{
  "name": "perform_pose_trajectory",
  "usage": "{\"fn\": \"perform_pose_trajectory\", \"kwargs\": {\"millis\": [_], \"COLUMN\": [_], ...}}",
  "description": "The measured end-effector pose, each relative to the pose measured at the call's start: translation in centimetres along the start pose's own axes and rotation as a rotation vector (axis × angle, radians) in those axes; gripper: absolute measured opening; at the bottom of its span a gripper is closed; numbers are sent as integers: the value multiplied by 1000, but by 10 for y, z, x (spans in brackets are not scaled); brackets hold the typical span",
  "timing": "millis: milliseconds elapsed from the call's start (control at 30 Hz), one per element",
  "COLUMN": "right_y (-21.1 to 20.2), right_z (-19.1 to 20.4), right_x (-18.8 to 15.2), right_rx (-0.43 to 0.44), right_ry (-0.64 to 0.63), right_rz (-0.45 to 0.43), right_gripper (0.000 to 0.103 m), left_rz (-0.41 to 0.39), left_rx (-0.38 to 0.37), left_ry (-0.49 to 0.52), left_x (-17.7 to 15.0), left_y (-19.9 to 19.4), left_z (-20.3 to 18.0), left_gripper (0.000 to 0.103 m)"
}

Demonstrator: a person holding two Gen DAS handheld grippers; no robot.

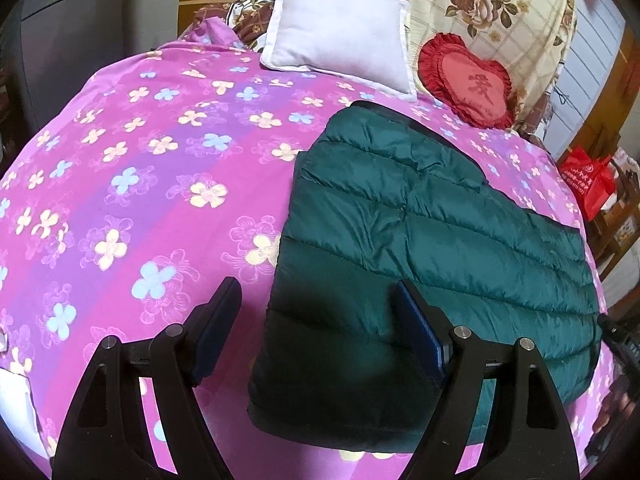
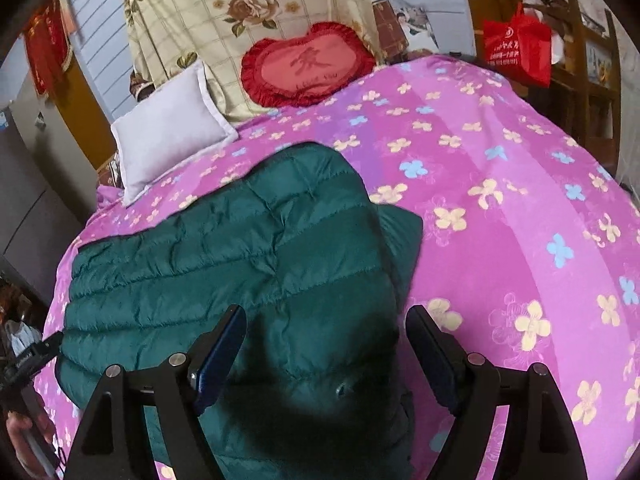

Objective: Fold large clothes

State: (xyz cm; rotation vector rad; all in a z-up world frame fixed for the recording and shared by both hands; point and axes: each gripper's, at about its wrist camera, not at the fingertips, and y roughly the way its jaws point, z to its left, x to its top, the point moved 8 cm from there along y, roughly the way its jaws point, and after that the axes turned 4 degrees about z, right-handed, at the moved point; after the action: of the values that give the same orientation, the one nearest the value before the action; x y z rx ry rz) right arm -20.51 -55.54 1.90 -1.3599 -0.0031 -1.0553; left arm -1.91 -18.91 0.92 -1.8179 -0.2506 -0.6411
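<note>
Item: green quilted puffer jacket (image 1: pixel 432 232), lying flat on the bed, near the foot-side edge closest to the person. Already doubled into a compact oblong, sleeves apparently tucked under; a snap or button shows at the near corner in the right wrist view. Long axis runs across the bed, roughly side to side between the two claws; quilting seams run along that same line. One short end faces the left claw, the other the right, likely so each hand can take an end for the next fold.

Left claw (image 1: pixel 316 312): jaws wide, empty, poised over the jacket's left end, not pressing it.

Right claw (image 2: pixel 326 334): jaws wide, empty, straddling the right end above the fabric.

Support: pink flowered bedspread (image 1: pixel 160 160).

Surroundings, well apart at the head: white pillow (image 1: pixel 340 32), red heart cushion (image 1: pixel 468 80), rose-print blanket (image 1: pixel 500 8). Red bag (image 2: pixel 516 44) beyond the bed.
</note>
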Motion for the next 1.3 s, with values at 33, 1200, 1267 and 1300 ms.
{"fn": "perform_pose_trajectory", "kwargs": {"millis": [33,1200,1267,1300], "right_y": [1,42,46,47], "right_z": [0,-27,-28,-28], "right_x": [1,-1,0,1], "right_rx": [-1,66,78,83], "right_ry": [5,67,74,74], "right_rz": [3,93,94,93], "right_gripper": [80,103,103,103], "left_rz": [-2,70,71,70], "left_rx": [5,-188,-200,-200], "left_ry": [5,-138,-138,-136], "left_x": [0,3,4,4], "left_y": [0,29,30,31], "left_z": [0,15,14,15], "left_gripper": [79,80,81,86]}}
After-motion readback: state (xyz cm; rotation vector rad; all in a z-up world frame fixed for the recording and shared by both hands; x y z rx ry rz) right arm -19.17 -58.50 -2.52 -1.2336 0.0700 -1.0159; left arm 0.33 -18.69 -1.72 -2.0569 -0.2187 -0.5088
